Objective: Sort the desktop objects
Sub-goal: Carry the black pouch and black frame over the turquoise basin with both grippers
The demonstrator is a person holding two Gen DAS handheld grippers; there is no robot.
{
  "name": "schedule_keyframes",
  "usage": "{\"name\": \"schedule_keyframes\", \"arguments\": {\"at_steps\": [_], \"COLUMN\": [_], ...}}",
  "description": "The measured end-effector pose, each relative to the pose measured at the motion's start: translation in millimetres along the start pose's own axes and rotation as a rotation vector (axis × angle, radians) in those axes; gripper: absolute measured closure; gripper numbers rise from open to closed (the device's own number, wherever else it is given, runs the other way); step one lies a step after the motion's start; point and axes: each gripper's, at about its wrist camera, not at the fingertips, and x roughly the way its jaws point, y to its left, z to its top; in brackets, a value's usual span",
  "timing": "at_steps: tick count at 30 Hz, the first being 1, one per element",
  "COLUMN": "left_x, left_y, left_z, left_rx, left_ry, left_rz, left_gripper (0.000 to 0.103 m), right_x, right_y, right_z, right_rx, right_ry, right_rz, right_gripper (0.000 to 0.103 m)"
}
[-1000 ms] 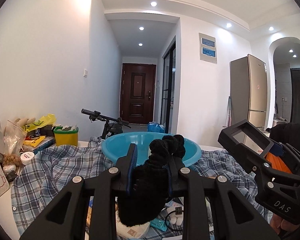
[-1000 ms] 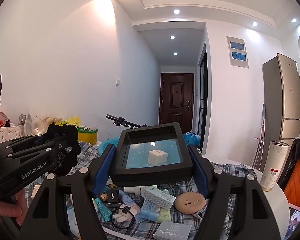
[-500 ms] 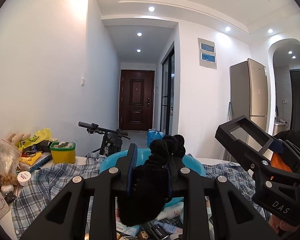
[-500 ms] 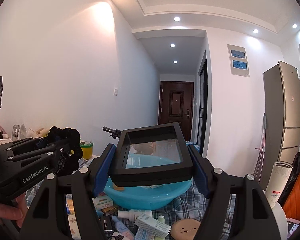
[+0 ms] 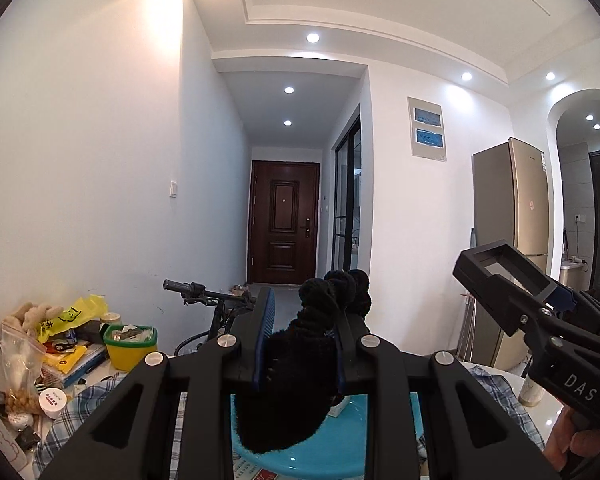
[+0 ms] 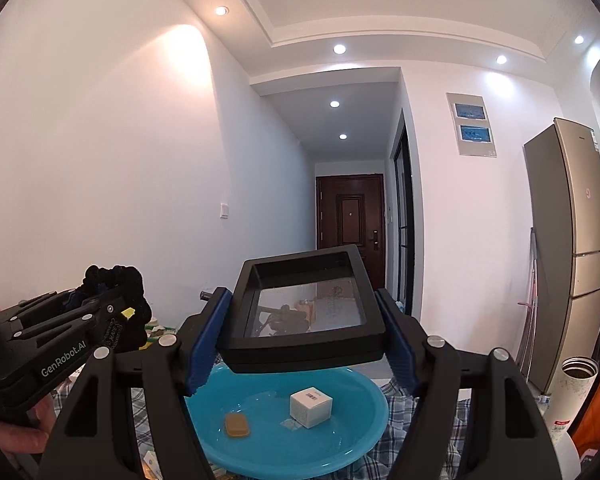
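Note:
My left gripper (image 5: pixel 302 338) is shut on a black fuzzy scrunchie (image 5: pixel 300 364) and holds it above the near rim of a blue basin (image 5: pixel 332 440). My right gripper (image 6: pixel 300 340) is shut on a black framed clear display box (image 6: pixel 306 312) and holds it above the same basin (image 6: pixel 348 436). In the basin lie a white cube box (image 6: pixel 311 402) and a small tan oval case (image 6: pixel 237 425). The left gripper (image 6: pixel 112 316) shows at the left of the right wrist view, the right gripper (image 5: pixel 512 280) at the right of the left wrist view.
The basin stands on a plaid cloth (image 5: pixel 80 412) over the table. A yellow tub with a green rim (image 5: pixel 130 346), books, bags and a small white jar (image 5: pixel 53 403) crowd the left. A white tumbler (image 6: pixel 572 392) stands at the right. A bicycle handlebar (image 5: pixel 196 292) is behind.
Both grippers have moved forward and tilted up with their loads. The basin now lies directly under them, and the small items on the cloth have dropped out of view.

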Motion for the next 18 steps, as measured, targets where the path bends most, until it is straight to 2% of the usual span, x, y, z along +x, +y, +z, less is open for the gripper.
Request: {"name": "schedule_keyframes", "arguments": {"at_steps": [4, 6, 10, 15, 18], "left_x": [19.3, 24.3, 29.6, 38.2, 49.2], "left_y": [-3.4, -11.5, -15.8, -0.3, 10.9], "left_z": [0.8, 8.2, 27.0, 42.5, 42.6], "left_rx": [-0.028, 0.001, -0.006, -0.06, -0.064], "left_ry": [0.045, 0.027, -0.022, -0.1, -0.115], "left_rz": [-0.051, -0.055, -0.081, -0.014, 0.021], "left_gripper": [0.077, 0.077, 0.077, 0.077, 0.077], "right_x": [11.9, 18.1, 35.3, 56.8, 69.2], "right_y": [-7.9, -9.3, -9.4, -7.3, -7.7], "right_z": [-1.6, 4.0, 20.3, 34.7, 35.7], "right_rx": [-0.001, -0.009, -0.012, -0.002, 0.009], "right_ry": [0.023, 0.012, -0.004, -0.021, -0.017], "right_rz": [-0.002, -0.003, -0.006, 0.002, -0.019], "right_gripper": [0.033, 0.033, 0.033, 0.033, 0.033]}}
